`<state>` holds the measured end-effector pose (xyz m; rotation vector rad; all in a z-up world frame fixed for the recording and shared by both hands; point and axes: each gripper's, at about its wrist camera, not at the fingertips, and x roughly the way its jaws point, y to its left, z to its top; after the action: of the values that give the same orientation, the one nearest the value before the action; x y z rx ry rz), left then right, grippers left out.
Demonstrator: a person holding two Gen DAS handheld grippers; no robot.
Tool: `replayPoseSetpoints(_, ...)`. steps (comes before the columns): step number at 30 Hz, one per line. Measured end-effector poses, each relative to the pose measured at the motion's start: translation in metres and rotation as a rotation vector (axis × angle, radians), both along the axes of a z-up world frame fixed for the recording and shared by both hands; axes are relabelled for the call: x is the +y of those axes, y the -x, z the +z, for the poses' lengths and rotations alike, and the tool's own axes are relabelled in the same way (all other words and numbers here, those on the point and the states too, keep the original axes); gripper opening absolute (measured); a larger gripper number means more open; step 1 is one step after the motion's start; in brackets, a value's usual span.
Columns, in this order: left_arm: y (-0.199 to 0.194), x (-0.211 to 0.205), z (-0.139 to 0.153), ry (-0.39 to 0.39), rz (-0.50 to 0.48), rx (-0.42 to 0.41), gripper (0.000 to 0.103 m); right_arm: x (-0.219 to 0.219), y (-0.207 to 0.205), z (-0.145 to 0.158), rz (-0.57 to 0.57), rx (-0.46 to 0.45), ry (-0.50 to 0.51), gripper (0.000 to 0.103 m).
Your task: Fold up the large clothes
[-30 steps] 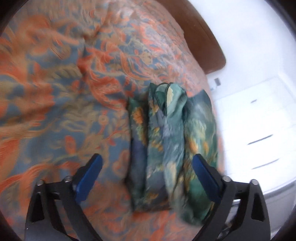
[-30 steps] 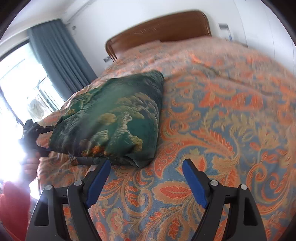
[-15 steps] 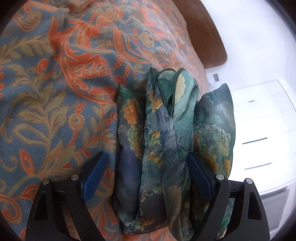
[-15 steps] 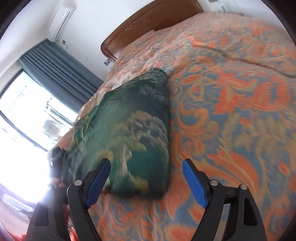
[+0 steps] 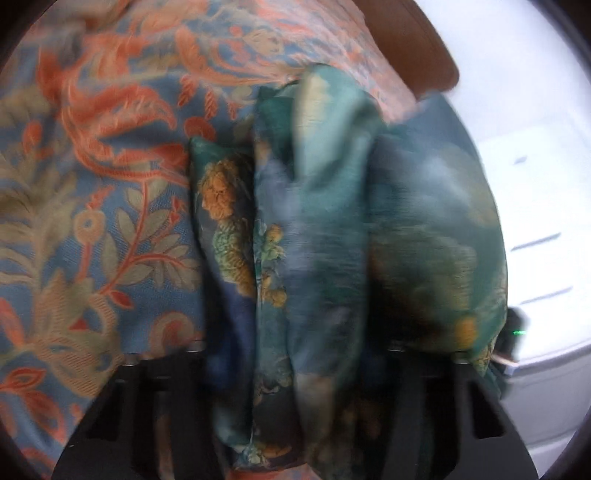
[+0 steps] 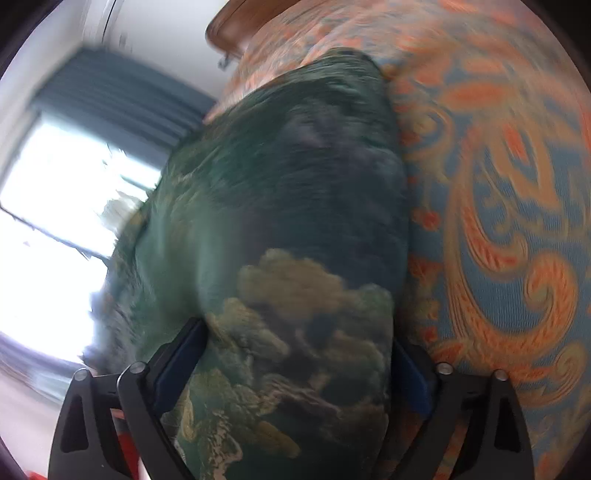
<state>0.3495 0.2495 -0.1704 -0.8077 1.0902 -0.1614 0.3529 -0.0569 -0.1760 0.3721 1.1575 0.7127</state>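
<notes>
Within the last second the folded green garment (image 6: 295, 229) on the bed (image 6: 498, 166) has been straddled by both spread tools: left tool (image 5: 295, 369), right tool (image 6: 295, 362). Lifting appears imminent.

A home bedroom: patterned bedspread (image 6: 498, 206), wooden headboard (image 6: 229, 26), curtained window (image 6: 66, 177).

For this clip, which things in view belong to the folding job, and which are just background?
Part of the job:
- folded green patterned garment, lying on the bed
- left gripper, jaws on either side of the bundle
- right gripper, jaws straddling its other end

Just there:
- orange and blue bedspread
- wooden headboard
- white drawers
- blue curtain
- window
</notes>
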Motion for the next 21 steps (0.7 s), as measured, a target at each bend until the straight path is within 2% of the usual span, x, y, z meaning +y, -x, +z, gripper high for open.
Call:
replayPoseSetpoints(1,0.002,-0.003,0.006,-0.026,-0.009,-0.007,0.038,0.01,0.006,0.01,0.034,-0.058,0.074,0.08)
replayPoseSetpoints(2,0.005,-0.008,0.014,-0.055,-0.019,-0.018,0.036,0.024,0.019,0.023,0.08,-0.153,0.168,0.075)
replayPoseSetpoints(4,0.014,-0.018,0.032,-0.098,-0.041,-0.06,0.033,0.042,0.042,0.04,0.136,-0.297,0.279,0.069)
replayPoseSetpoints(6,0.023,-0.026,0.047,-0.122,-0.057,-0.097,0.032,0.054,0.065,0.052,0.153,-0.406,0.335,0.066)
replayPoseSetpoints(9,0.034,-0.039,0.074,-0.181,-0.082,-0.155,0.032,0.063,0.096,0.07,0.158,-0.534,0.357,0.064)
replayPoseSetpoints(15,0.032,-0.042,0.109,-0.16,-0.083,-0.243,0.032,0.057,0.123,0.117,0.117,-0.695,0.316,0.064)
replayPoseSetpoints(18,0.028,-0.044,0.117,-0.184,-0.09,-0.288,0.032,0.049,0.113,0.141,0.096,-0.758,0.317,0.064)
replayPoseSetpoints(21,0.005,-0.044,0.121,-0.206,-0.095,-0.321,0.032,0.041,0.085,0.157,0.064,-0.786,0.308,0.064)
